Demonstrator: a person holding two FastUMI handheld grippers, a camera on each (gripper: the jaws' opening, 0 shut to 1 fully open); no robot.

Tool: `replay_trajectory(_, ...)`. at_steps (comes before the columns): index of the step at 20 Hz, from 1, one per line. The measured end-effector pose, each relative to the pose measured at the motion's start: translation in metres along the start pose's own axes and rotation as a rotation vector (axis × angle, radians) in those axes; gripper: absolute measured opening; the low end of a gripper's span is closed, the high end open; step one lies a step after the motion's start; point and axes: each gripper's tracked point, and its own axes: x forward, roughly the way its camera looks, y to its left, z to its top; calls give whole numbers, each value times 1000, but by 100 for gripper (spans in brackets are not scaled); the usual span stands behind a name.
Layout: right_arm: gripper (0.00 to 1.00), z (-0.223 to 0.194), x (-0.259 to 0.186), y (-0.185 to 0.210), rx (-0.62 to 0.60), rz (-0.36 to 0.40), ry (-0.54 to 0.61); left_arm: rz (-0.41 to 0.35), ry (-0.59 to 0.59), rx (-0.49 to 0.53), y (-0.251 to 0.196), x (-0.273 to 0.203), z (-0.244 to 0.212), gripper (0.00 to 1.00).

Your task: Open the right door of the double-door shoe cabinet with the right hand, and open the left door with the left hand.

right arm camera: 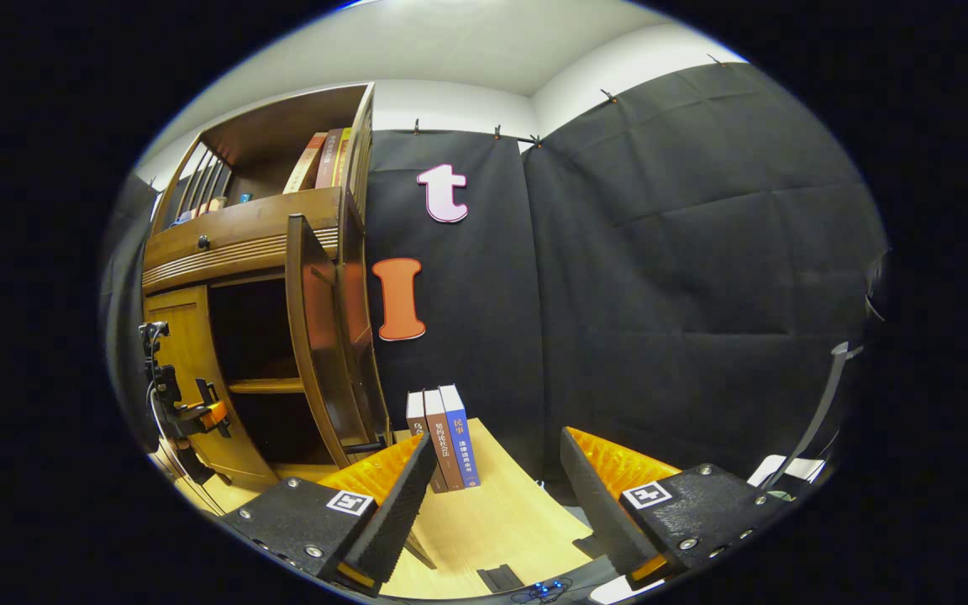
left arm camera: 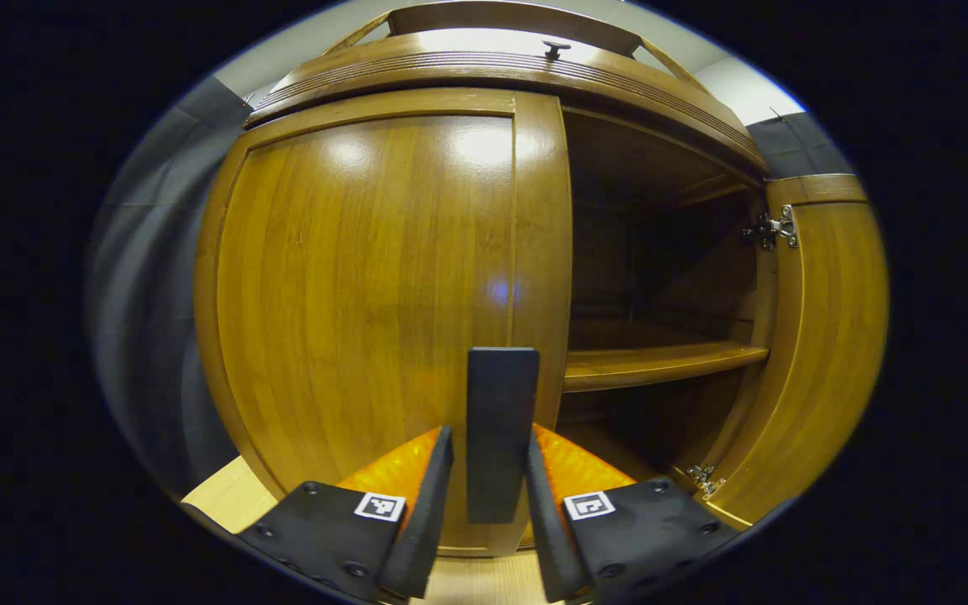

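Left gripper view first: I have the left gripper (left arm camera: 489,491) hard up against the brown, glossy wooden double-door shoe cabinet (left arm camera: 484,71), which stands on a pale wooden tabletop (left arm camera: 228,496). Its two fingers (left arm camera: 428,512) stand on either side of a dark, flat, upright rectangular handle (left arm camera: 501,433) at the inner edge of the cabinet's left door (left arm camera: 366,302); they sit close against the handle's sides, but I cannot tell whether both are pressing on it. The left door lies flat and closed against the frame. Beside it the right door (left arm camera: 828,336) is swung wide open, its inner face turned toward me, with silver metal hinges (left arm camera: 774,228) at top and bottom. The opened half is dark inside, with one wooden shelf (left arm camera: 660,363) across it. A small dark knob (left arm camera: 556,49) sits on the drawer front above the doors. Right gripper view: the right gripper (right arm camera: 492,491) is well back from the cabinet, fingers spread wide apart with nothing between them. I see the cabinet off to the left, its right door standing edge-on and open, the left gripper at the left door's handle. Three upright books (right arm camera: 444,437) stand on the tabletop between cabinet and black cloth wall (right arm camera: 660,277); more books (right arm camera: 320,160) lean in the open top shelf.
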Motion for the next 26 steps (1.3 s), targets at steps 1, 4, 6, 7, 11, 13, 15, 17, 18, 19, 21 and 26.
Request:
replay_trajectory(1,92,1,-3,0,-12,-3,-5,8,4,29,1,1,-1,48)
replay_trajectory(4,100,9,-9,3,-27,-8,-21,-15,1,7,1,-2,0,34)
replay_trajectory(6,100,14,-13,6,-41,-9,-34,-33,-6,-10,2,-7,-3,31)
replay_trajectory(7,100,17,-14,9,-51,-7,-38,-41,-12,6,2,-13,-3,29)
replay_trajectory(11,81,30,-24,23,-71,12,-61,-84,-17,-7,1,-35,-2,30)
replay_trajectory(13,90,33,-30,32,-60,23,-69,-100,-21,-5,4,-49,-4,30)
replay_trajectory(15,100,35,-34,40,-50,27,-72,-114,-20,-8,7,-64,-3,30)
replay_trajectory(17,100,38,-38,49,-41,28,-81,-132,-18,-17,11,-77,-4,30)
replay_trajectory(18,100,39,-41,55,-38,30,-87,-141,-16,-16,14,-85,-5,30)
replay_trajectory(19,100,41,-43,61,-36,32,-92,-151,-15,-16,17,-92,-5,30)
replay_trajectory(21,100,43,-46,75,-42,36,-97,-170,-9,-18,22,-104,-5,30)
replay_trajectory(26,100,51,-54,112,-64,52,-116,-205,-4,-25,40,-133,-5,30)
